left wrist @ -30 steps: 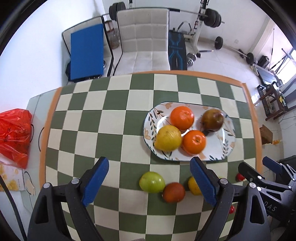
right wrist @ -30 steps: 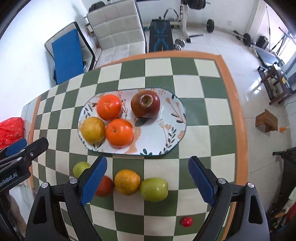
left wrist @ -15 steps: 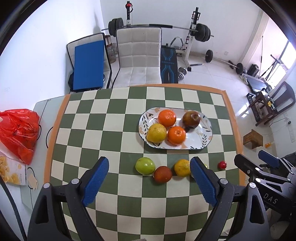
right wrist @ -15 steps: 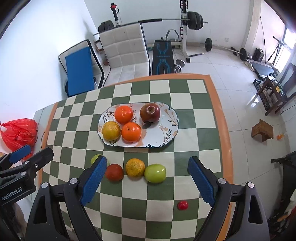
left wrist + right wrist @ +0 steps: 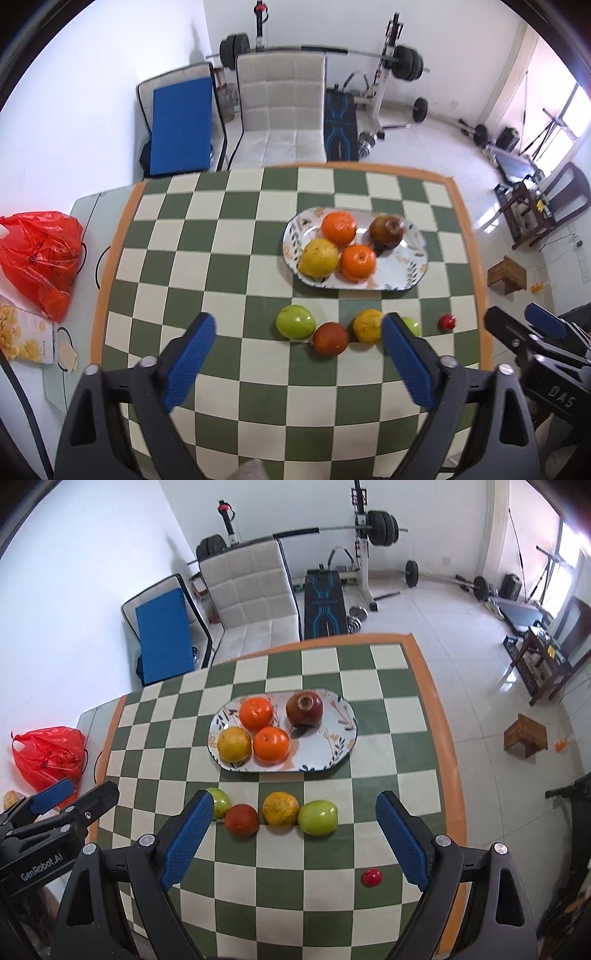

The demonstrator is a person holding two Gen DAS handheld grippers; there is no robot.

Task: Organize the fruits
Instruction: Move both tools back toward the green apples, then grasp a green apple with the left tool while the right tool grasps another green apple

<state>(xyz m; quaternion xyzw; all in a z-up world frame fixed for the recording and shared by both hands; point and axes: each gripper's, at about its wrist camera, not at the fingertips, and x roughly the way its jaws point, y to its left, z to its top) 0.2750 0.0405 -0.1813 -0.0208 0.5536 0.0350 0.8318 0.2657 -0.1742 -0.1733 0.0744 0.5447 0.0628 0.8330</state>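
An oval flowered plate (image 5: 340, 734) (image 5: 406, 273) on the checkered table holds two oranges (image 5: 256, 713), a yellow citrus (image 5: 233, 744) and a dark red apple (image 5: 304, 709). In front of it lies a row: green apple (image 5: 220, 802), dark red fruit (image 5: 242, 819), yellow-orange citrus (image 5: 280, 808), green apple (image 5: 318, 817). A small red fruit (image 5: 371, 877) lies apart at the right. My left gripper (image 5: 299, 354) and right gripper (image 5: 294, 834) are both open, empty, and held well above the table's near side.
The table has an orange border (image 5: 448, 760). A red plastic bag (image 5: 40, 254) and a snack box (image 5: 26, 336) lie on a side surface at the left. A white chair (image 5: 280, 110), a blue pad and weight equipment stand beyond the far edge.
Both grippers have pulled back and risen away from the table, so the plate and fruit row look smaller and farther. The fruits have not moved. Both grippers stay open.
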